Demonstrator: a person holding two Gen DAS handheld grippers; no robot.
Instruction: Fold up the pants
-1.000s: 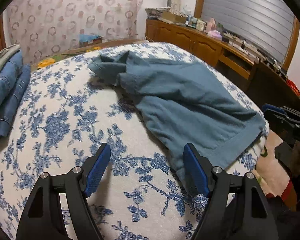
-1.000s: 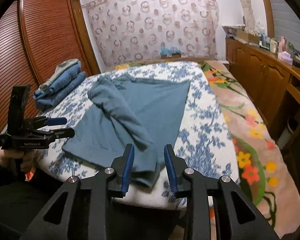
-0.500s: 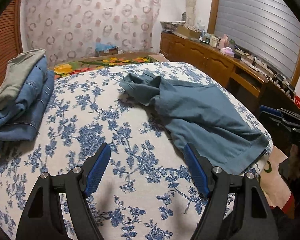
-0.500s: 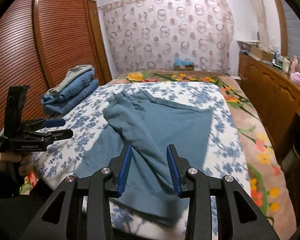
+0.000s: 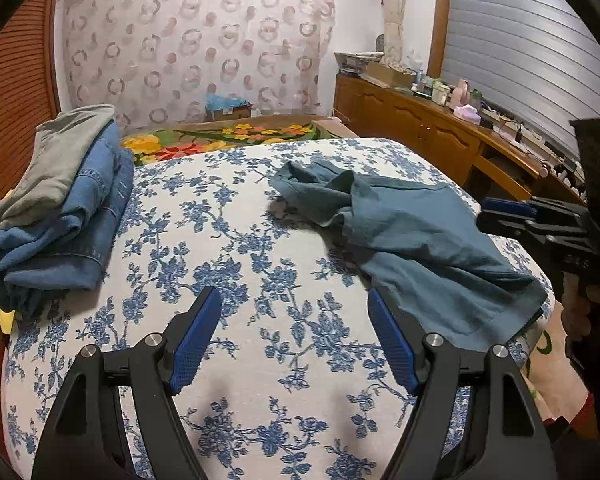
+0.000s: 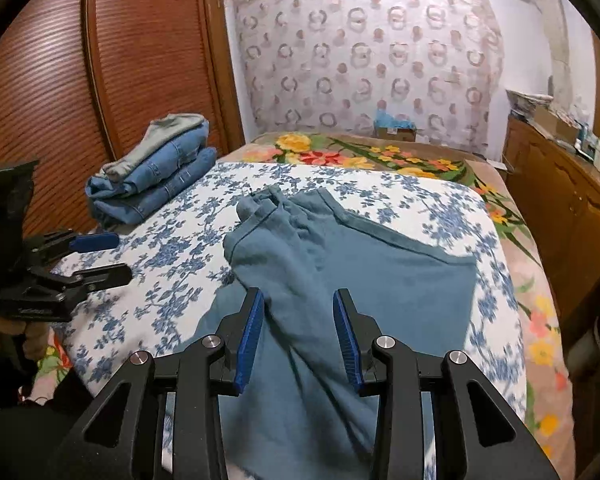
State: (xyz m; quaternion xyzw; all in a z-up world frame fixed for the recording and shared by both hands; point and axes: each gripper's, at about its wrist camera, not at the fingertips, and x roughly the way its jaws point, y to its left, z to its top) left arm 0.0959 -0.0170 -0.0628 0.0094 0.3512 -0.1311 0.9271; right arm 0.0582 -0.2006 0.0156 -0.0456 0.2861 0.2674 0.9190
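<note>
Both tools (spread, empty) over teal pants.

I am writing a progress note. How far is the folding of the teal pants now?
Done: a stack of folded jeans sits at the bed's far left corner. In hand: nothing. The left gripper is open over bare floral sheet; the right gripper is open above the teal pants, not gripping. Left: the pants lie rumpled, one leg thrown across the other, so smoothing and every fold remain.
</note>
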